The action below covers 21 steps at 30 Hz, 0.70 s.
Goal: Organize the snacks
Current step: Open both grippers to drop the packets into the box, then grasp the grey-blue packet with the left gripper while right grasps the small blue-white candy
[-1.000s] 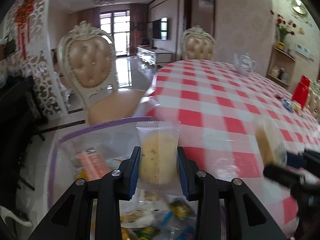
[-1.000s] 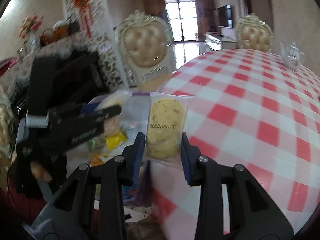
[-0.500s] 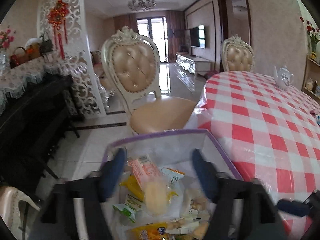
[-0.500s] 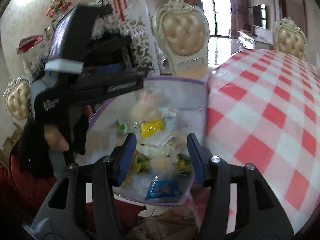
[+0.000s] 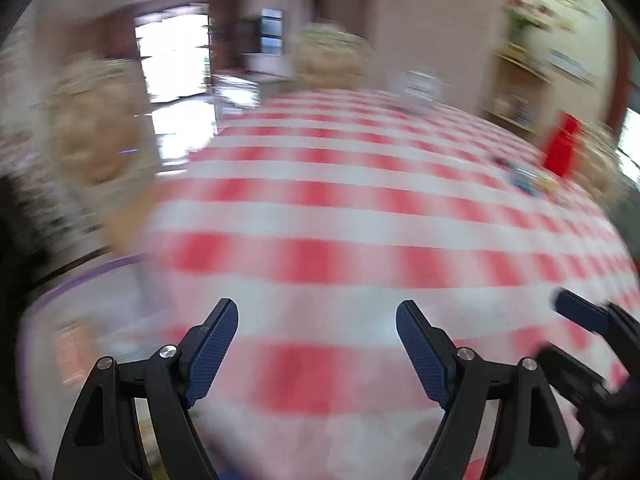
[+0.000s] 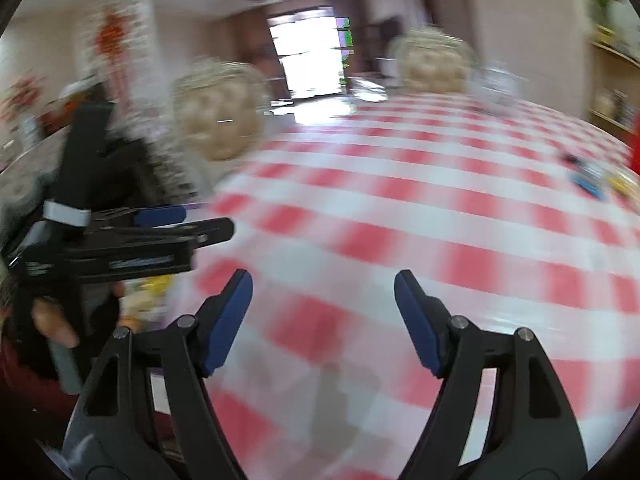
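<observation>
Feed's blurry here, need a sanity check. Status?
Left gripper open, empty. Right gripper open, empty. Snack bin at table edge, left; more snacks far right on tablecloth. Nothing blocking.

Both views motion-blurred. Clear bag [image 5: 80, 320] with purple rim: near left in the left wrist view, off the table's near-left edge, mouth open. Contents blurred; one pinkish-orange packet [image 5: 72, 346] discernible inside. In the right wrist view, a yellow packet [image 6: 154, 284] shows at left. Loose snacks [image 6: 596, 182], blue and yellow wrappers, lie on the red-checked cloth at far right; type indeterminable.
</observation>
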### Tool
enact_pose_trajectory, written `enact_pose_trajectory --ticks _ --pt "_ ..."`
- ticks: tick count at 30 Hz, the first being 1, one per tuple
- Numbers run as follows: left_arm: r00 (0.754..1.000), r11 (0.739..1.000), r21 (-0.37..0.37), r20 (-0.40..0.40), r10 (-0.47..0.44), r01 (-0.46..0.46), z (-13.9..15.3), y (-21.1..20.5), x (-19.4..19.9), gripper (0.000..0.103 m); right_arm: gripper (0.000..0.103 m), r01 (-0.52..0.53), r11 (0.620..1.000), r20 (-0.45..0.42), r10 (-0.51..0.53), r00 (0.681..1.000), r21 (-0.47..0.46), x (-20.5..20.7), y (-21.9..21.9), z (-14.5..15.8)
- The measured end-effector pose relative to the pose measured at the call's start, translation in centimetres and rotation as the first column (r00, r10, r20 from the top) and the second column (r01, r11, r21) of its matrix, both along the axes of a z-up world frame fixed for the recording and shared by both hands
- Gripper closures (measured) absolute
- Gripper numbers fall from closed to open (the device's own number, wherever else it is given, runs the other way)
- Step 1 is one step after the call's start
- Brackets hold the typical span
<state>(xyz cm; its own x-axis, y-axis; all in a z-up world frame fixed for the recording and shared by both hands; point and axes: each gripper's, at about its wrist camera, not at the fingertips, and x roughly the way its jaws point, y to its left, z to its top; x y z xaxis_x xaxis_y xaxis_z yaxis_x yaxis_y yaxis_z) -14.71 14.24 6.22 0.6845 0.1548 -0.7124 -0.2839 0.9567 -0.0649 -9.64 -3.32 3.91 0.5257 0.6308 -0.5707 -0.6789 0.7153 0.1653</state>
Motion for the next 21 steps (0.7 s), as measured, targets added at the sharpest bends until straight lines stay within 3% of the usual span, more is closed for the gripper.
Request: enact_pose_trajectory --ticks 4,9,16,21 --pt "0.979 0.977 -0.064 0.014 -0.203 0.203 -0.5 -7.1 7.7 0.021 0.026 0.177 0.984 -0.022 -0.177 0.984 -0.029 4.7 -7.9 -0.6" --pt "0.950 0.938 -0.152 0.023 -0.311 0.311 -1.5 -13.7 17.4 0.021 0.025 0.357 0.933 -0.051 -0.359 0.932 -0.046 10.5 -17.0 -0.9" --pt "0.927 0.913 -0.161 0.058 -0.370 0.375 -1.9 -20.2 28.7 0.021 0.024 0.561 0.826 -0.134 -0.551 0.824 0.052 18.9 -27.6 -0.7" --pt "0.924 0.917 -0.111 0.039 -0.381 0.383 -2.7 -23.8 36.3 0.021 0.024 0.642 0.754 -0.192 -0.615 0.765 0.142 24.8 -31.5 -0.4"
